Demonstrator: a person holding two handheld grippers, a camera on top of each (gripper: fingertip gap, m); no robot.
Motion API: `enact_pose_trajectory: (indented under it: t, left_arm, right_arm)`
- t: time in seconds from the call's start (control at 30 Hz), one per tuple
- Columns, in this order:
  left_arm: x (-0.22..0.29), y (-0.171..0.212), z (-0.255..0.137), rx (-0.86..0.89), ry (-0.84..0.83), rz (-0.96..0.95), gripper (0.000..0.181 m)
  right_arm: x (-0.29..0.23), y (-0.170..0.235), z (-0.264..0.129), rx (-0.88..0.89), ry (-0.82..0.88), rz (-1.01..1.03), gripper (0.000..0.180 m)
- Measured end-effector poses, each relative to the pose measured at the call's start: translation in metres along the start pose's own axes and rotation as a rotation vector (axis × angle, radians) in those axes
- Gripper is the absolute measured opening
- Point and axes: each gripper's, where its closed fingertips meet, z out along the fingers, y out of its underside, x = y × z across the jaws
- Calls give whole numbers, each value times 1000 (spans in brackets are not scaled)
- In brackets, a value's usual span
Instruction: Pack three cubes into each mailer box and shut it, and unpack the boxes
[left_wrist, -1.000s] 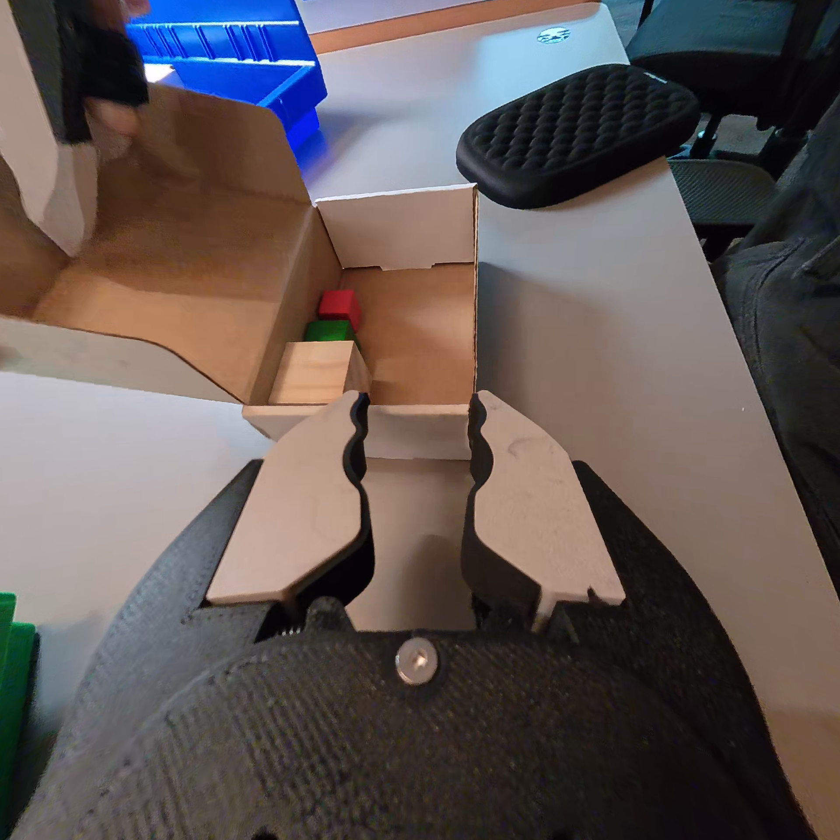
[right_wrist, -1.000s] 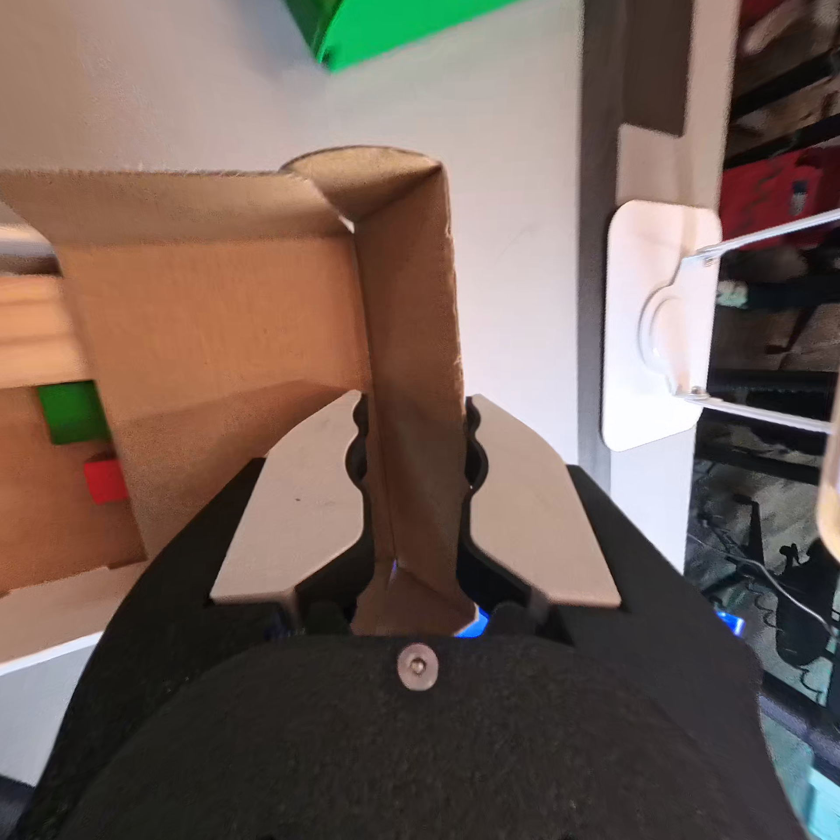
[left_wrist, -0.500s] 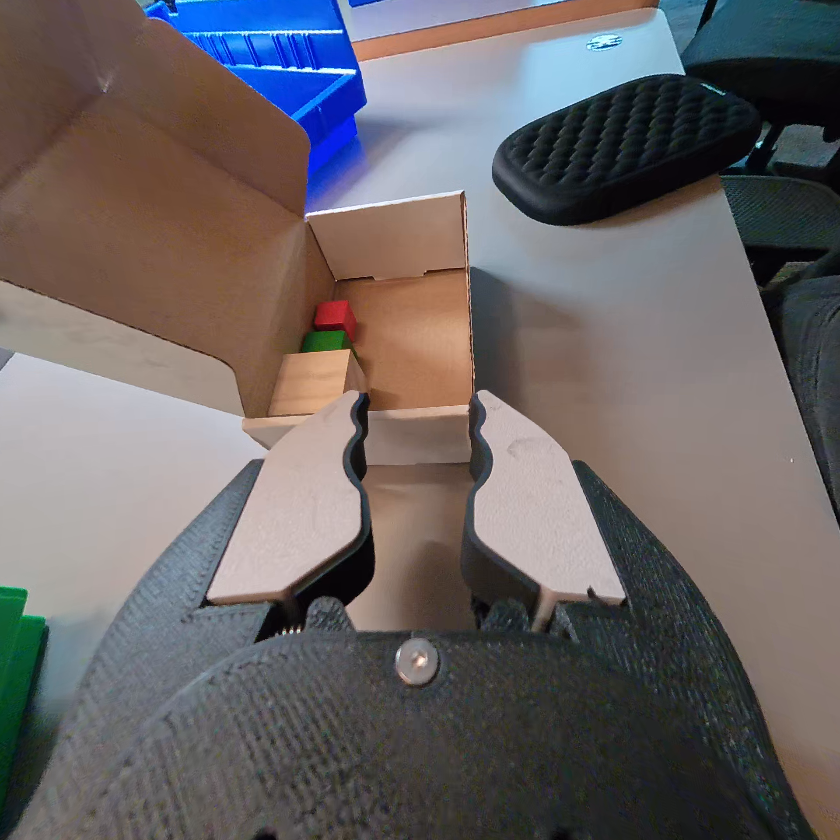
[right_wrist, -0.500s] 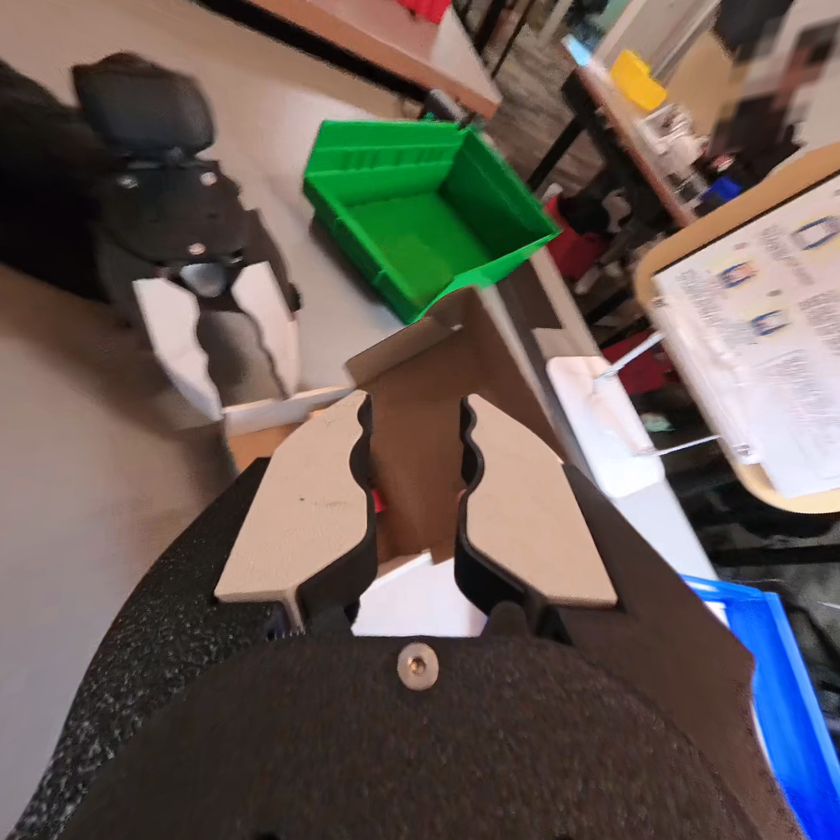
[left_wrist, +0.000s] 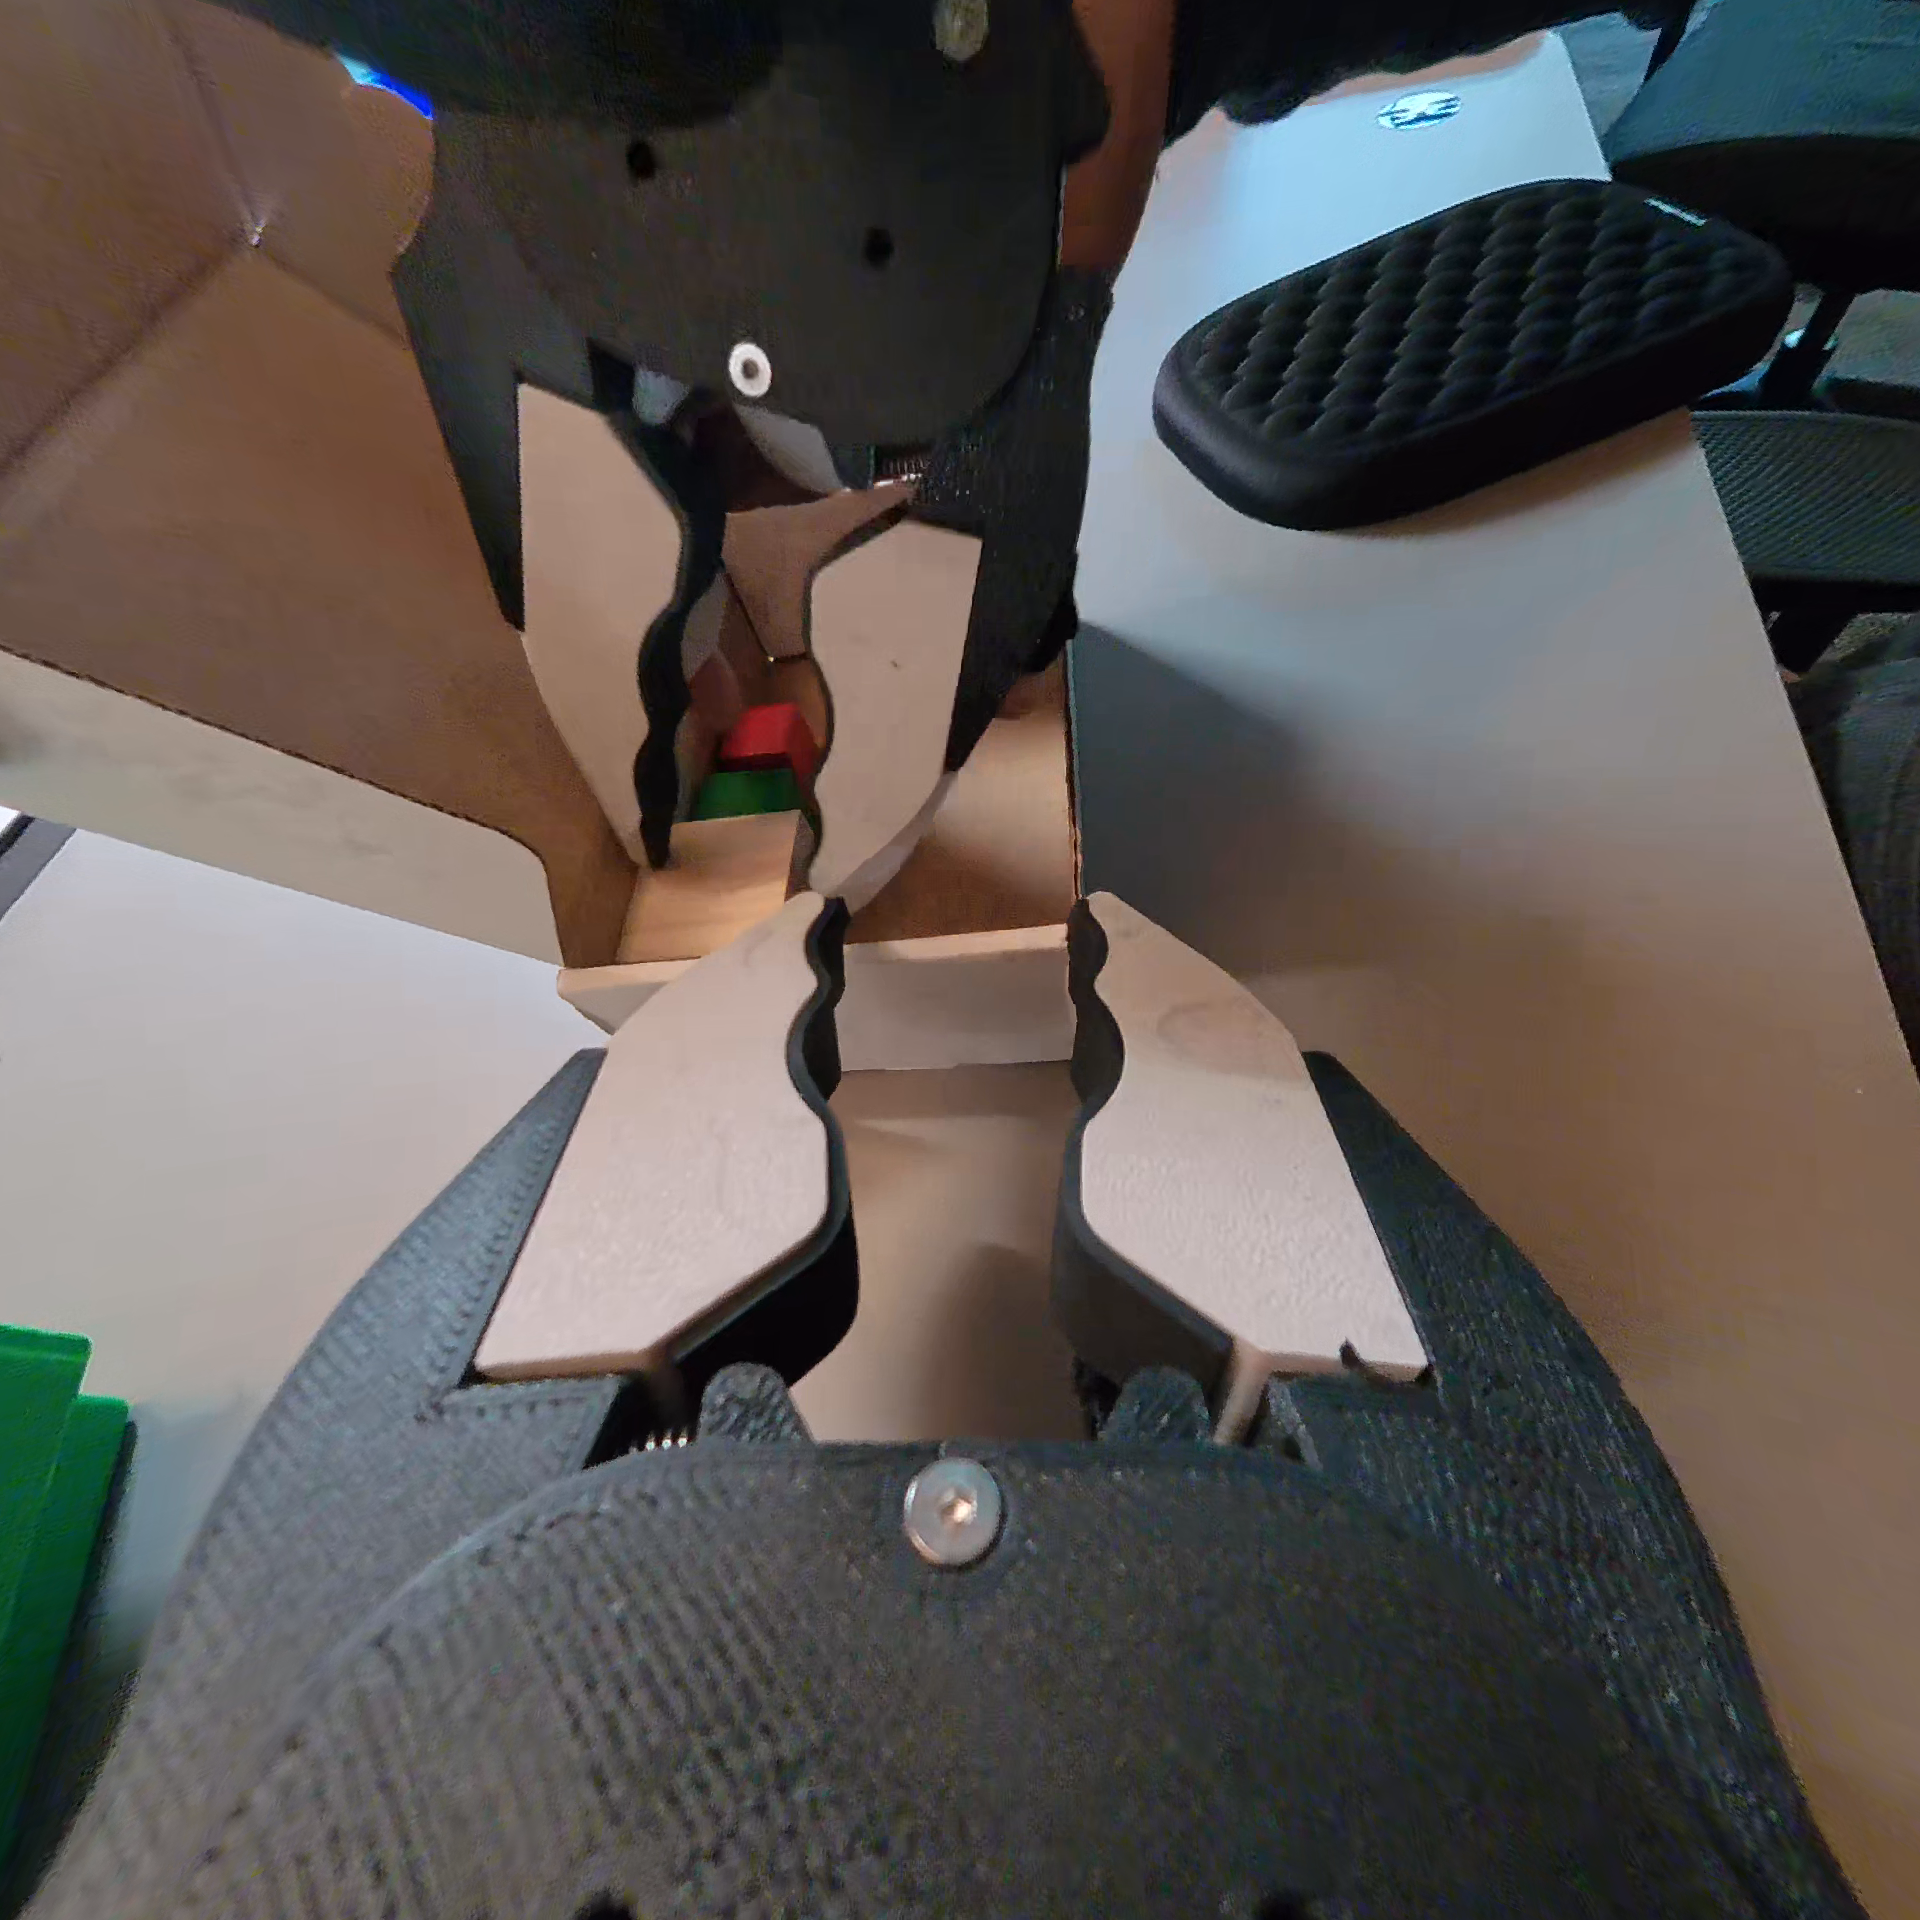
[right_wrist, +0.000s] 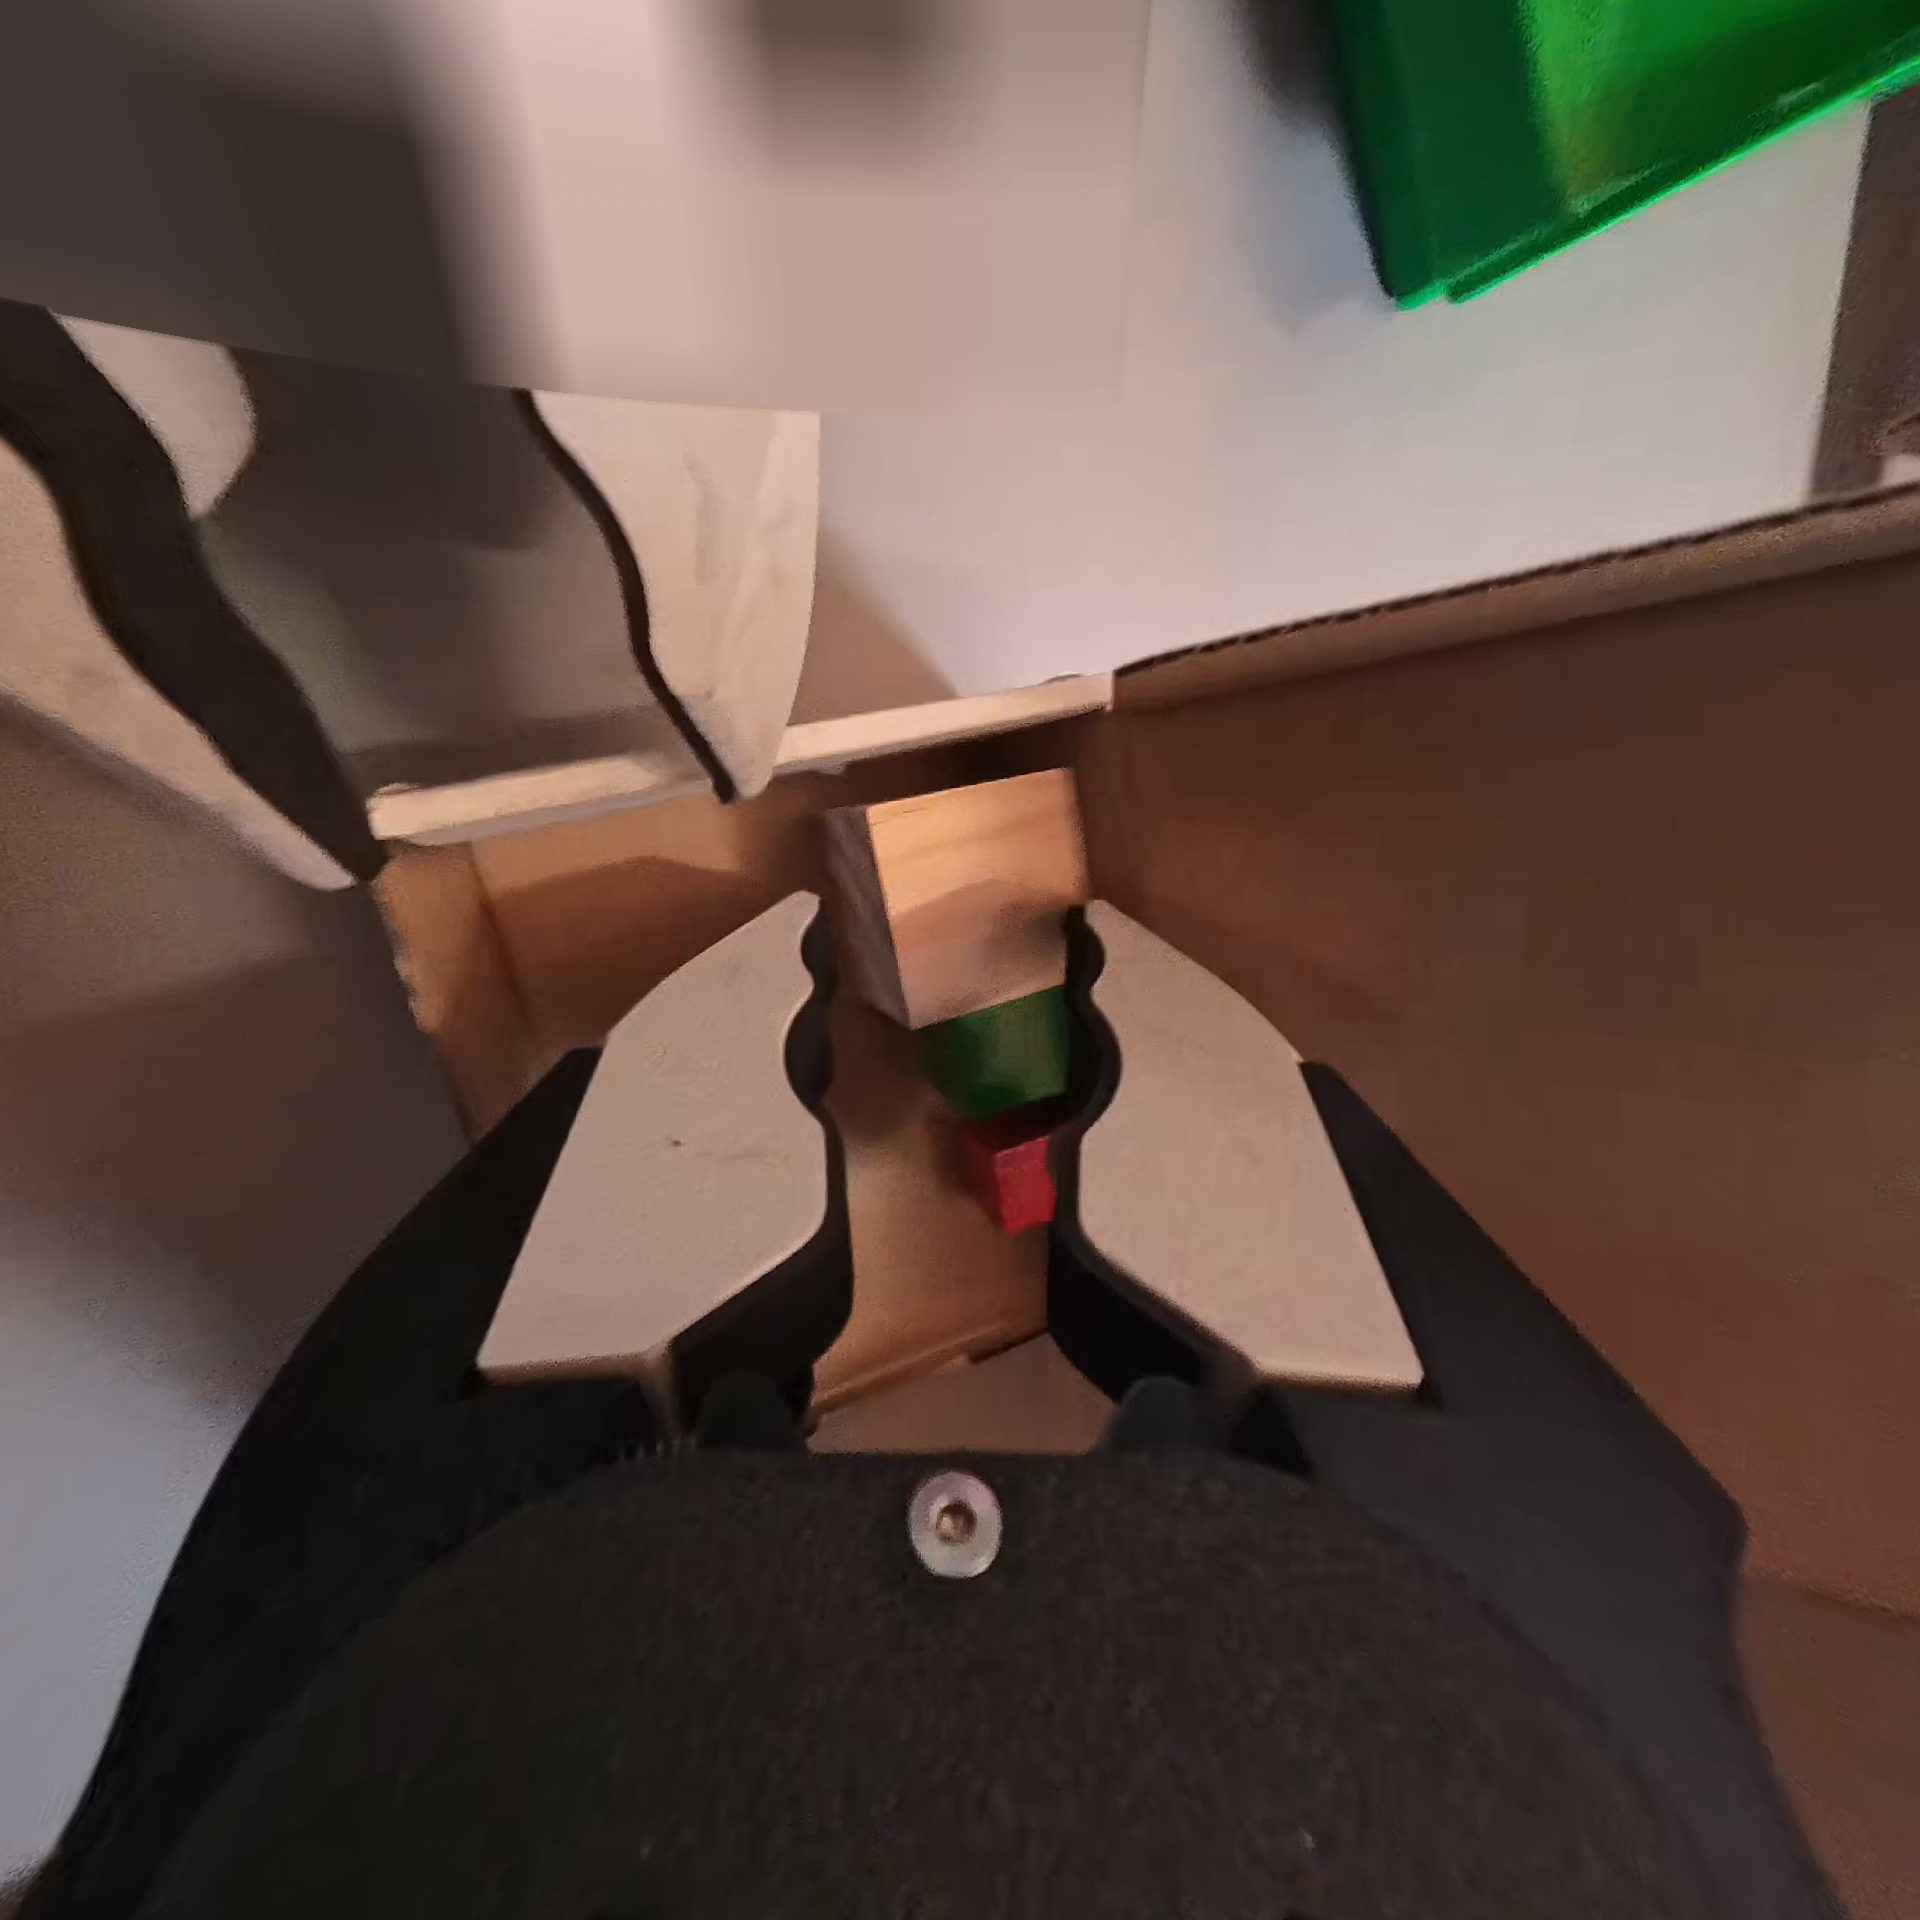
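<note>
A: Nearest in the left wrist view?
B: The left gripper (left_wrist: 951, 920), fingers spread with nothing between them, tips at the front wall of the open mailer box (left_wrist: 956, 1003) on the pale table (left_wrist: 1403, 831).
A: And inside the box?
B: Three cubes lined up along the wall under the raised lid (left_wrist: 208, 499): a wooden cube (left_wrist: 707, 883) nearest, then a green cube (left_wrist: 750, 795), then a red cube (left_wrist: 767, 736).
A: The other tool?
B: The right gripper (left_wrist: 732, 868) reaches down into the box from the far side, spread too, its tips either side of the wooden cube (right_wrist: 966, 914); whether they touch it I cannot tell.
A: Farther off?
B: A black dimpled pad (left_wrist: 1475, 353) on the table.
</note>
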Motion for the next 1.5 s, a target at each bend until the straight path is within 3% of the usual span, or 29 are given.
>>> enact_pose_trajectory:
  t: [0.07, 0.37, 0.7, 0.83, 0.93, 1.1, 1.27, 1.5]
  left_arm:
    - [-1, 0, 1, 0, -6, -7, 43]
    - [-2, 1, 1, 0, -12, -17, 46]
    - [-5, 1, 1, -6, -30, -29, 51]
    - [-7, 1, 0, -3, -44, -51, 59]
    - [-8, -3, -3, 15, -39, -76, 65]
    - [-9, -9, -8, 41, -50, -83, 66]
    - [-6, -9, -7, 32, -58, -62, 67]
    - [-5, -7, -3, 16, -74, -40, 67]
  right_arm:
    - [2, -1, 0, -11, 19, -35, 34]
    - [-22, 4, -16, -27, -84, -127, 31]
    - [-20, 2, -11, -87, -245, -195, 60]
    - [-23, 7, 0, -134, -282, -245, 45]
    - [-23, 1, -6, -98, -297, -231, 45]
    - [-12, -7, -37, -24, -244, -182, 45]
    - [13, -1, -94, 31, -152, -122, 45]
    - [101, 54, -187, -11, 105, 65, 45]
